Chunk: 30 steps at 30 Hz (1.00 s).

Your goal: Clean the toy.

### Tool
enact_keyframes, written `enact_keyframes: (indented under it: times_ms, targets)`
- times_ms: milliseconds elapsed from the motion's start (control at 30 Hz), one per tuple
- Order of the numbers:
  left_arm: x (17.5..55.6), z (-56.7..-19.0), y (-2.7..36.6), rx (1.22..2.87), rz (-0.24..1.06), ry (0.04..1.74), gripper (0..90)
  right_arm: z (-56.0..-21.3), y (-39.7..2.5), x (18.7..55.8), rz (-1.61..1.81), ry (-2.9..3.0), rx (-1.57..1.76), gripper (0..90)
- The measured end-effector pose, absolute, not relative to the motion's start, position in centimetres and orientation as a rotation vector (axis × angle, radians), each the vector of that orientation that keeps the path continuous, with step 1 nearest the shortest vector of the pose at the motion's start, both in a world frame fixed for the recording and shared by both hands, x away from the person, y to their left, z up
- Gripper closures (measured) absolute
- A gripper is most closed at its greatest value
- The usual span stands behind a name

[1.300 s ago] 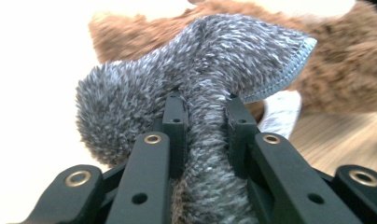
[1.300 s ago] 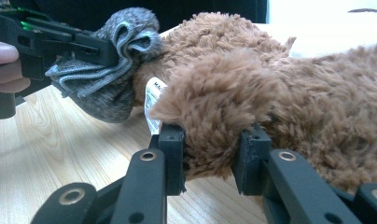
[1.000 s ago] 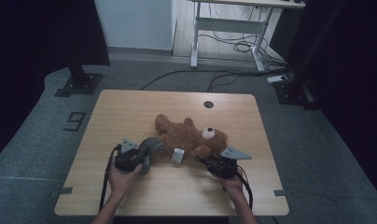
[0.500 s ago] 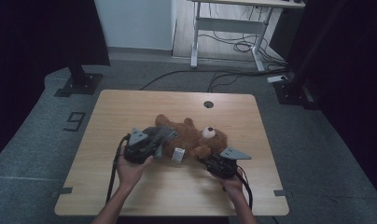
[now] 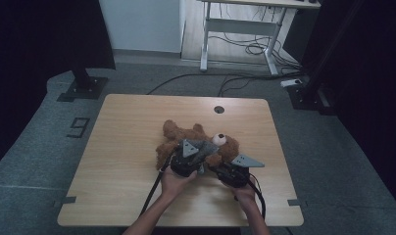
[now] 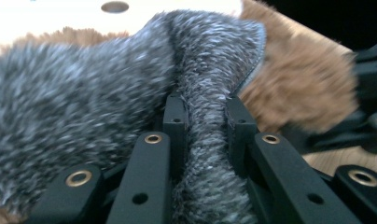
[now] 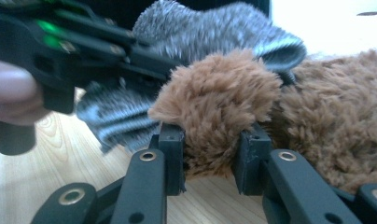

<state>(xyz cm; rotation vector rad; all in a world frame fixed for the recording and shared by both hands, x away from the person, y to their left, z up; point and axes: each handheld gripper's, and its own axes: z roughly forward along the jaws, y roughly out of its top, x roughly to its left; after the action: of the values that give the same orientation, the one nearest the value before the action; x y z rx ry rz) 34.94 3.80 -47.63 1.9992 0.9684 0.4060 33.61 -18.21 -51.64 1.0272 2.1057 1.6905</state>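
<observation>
A light wooden table (image 5: pixel 117 147) stands on grey carpet (image 5: pixel 34 147). The brown plush teddy bear (image 5: pixel 186 134) lies left-right, head right. Left gripper (image 6: pixel 205 116) pinches grey furry cloth (image 6: pixel 84 98); right gripper (image 7: pixel 210 154) clamps a bear limb.

Left tongs (image 6: pixel 203 116): black jaws, brass-ringed screw holes, grey three-cornered plate on top, black cable trailed behind. Right tongs (image 7: pixel 210 154): same black build, same grey plate. Forearms bare, no sleeves seen.

One teddy bear (image 5: pixel 186 137), one grey sock (image 6: pixel 84 98), two grippers.
</observation>
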Motion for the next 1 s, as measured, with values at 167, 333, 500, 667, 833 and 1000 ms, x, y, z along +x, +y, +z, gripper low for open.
enact_keyframes:
  times_ms: [167, 333, 500, 667, 833, 1000]
  targets:
    - [34.6, -48.2, 6.0, 1.998, 0.414, 0.992, 74.5, -51.6, -18.2, 33.6, 1.691, 2.105, 1.026, 69.0]
    - [34.1, -48.2, 8.8, 1.978, 0.452, 1.018, 74.4, -51.6, -18.3, 33.7, 1.689, 2.107, 1.027, 69.0]
    - [33.7, -48.2, 13.0, 1.92, 0.468, 1.091, 74.3, -51.7, -18.3, 33.7, 1.693, 2.109, 1.025, 68.9]
    - [33.5, -48.3, 16.1, 1.894, 0.509, 1.146, 74.1, -51.6, -18.3, 33.6, 1.694, 2.109, 1.017, 68.9]
    - [33.7, -47.8, 19.9, 1.83, 0.515, 1.226, 74.1, -51.6, -18.4, 33.8, 1.7, 2.101, 1.021, 68.8]
    - [33.7, -46.4, 18.9, 1.823, 0.531, 1.167, 74.0, -51.6, -18.4, 33.8, 1.706, 2.098, 1.018, 68.7]
